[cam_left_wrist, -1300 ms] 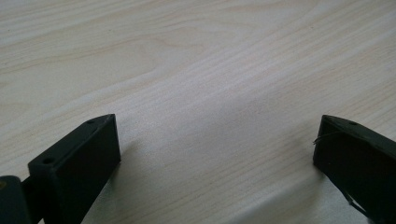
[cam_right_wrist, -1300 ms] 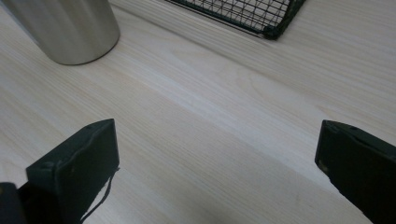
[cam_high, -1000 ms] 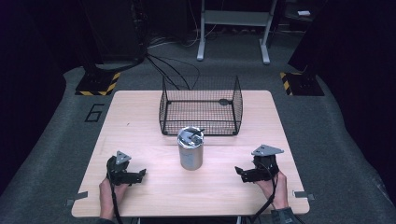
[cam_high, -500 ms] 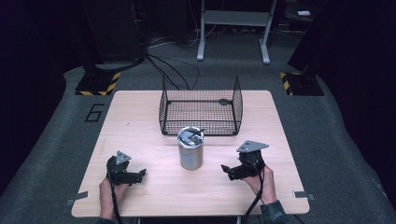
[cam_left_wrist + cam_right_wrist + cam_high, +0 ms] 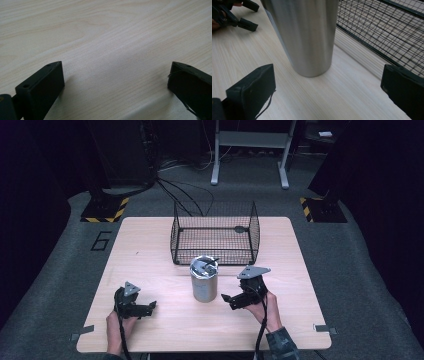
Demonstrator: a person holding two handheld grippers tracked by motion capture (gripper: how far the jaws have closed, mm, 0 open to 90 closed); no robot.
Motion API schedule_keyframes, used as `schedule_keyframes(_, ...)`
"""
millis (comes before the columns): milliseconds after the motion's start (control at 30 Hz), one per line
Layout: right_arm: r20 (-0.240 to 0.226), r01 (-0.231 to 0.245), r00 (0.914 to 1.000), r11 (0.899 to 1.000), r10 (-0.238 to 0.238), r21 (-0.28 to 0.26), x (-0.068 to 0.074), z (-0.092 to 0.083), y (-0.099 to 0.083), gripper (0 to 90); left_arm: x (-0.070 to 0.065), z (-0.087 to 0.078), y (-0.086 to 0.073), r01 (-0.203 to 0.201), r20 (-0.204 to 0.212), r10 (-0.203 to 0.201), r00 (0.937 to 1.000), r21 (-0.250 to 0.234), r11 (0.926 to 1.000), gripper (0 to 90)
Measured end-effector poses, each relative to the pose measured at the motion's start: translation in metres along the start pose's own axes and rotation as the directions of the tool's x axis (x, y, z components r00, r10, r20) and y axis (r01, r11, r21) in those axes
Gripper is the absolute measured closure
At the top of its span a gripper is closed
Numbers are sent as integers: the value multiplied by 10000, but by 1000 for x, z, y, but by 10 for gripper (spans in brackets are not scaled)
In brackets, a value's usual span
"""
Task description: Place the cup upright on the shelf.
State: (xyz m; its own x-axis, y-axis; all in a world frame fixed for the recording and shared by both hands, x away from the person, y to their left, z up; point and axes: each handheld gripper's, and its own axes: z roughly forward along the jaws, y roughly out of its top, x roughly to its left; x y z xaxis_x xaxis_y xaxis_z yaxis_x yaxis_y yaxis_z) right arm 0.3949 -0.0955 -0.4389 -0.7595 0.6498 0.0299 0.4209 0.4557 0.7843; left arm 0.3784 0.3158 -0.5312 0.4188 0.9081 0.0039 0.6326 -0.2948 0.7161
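On table (image 5: 150, 260), steel cup (image 5: 204, 279) stands just beyond right hand-held gripper's (image 5: 231, 301) spread jaws.

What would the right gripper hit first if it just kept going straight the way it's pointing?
Most likely the steel cup. The right gripper has its jaws open and apart from the cup, which stands ahead between them, with the wire basket off to one side. The exact gap is hard to judge.

- The pale wooden bench (image 5: 160, 245) shows fine grain with a matt finish.
- The silver cylindrical metal canister (image 5: 304, 35) looks brushed, with a soft sheen.
- The black wire-mesh basket (image 5: 215, 232) is thin metal.
- Both tools' jaws look like matt black plastic.
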Motion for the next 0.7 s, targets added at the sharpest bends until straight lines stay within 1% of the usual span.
schedule_keyframes(67, -138, 103, 9998, 9998, -105, -174, 2, 4, 3, 0, 0, 0, 0, 11, -3, -11, 10000, -11, 10000, 6)
schedule_keyframes(133, -212, 89, 9997, 9998, -93, -196, 4, 9, 7, 0, 0, 0, 0, 0, 2, 0, 10000, 0, 10000, 6)
schedule_keyframes(167, -245, 132, 9996, 9996, -138, -240, 4, 11, 8, 0, 0, 1, 0, 25, -64, -26, 10000, -72, 10000, 6)
schedule_keyframes(200, -331, 118, 9994, 9995, -128, -287, 6, 13, 10, 0, 0, 0, 0, 10, 6, -10, 10000, -3, 10000, 6)
schedule_keyframes(300, -572, 147, 9982, 9990, -170, -411, 9, 22, 17, 0, 0, 0, 0, -2, -15, 2, 10000, -17, 10000, 6)
schedule_keyframes(433, -541, 239, 9982, 9976, -274, -653, 11, 27, 21, 0, 0, 0, 0, -36, 5, 36, 10000, 18, 10000, 6)
schedule_keyframes(467, -493, 349, 9980, 9965, -387, -761, 11, 29, 23, 0, 0, 0, 0, -50, 5, 50, 10000, 28, 10000, 6)
schedule_keyframes(500, -493, 349, 9980, 9965, -387, -761, 11, 29, 23, 0, 0, 0, 0, -65, 10, 65, 10000, 43, 10000, 6)
schedule_keyframes(600, -472, 295, 9983, 9938, -347, -1069, 11, 33, 26, 0, 0, 0, 0, -73, 6, 73, 10000, 37, 10000, 6)
schedule_keyframes(667, -532, 233, 9981, 9928, -297, -1172, 11, 36, 28, 0, 0, 0, 0, -68, 7, 68, 10000, 52, 10000, 6)
schedule_keyframes(700, -551, 309, 9978, 9920, -378, -1227, 11, 37, 30, 0, 0, 0, 0, -65, 10, 65, 10000, 41, 10000, 6)
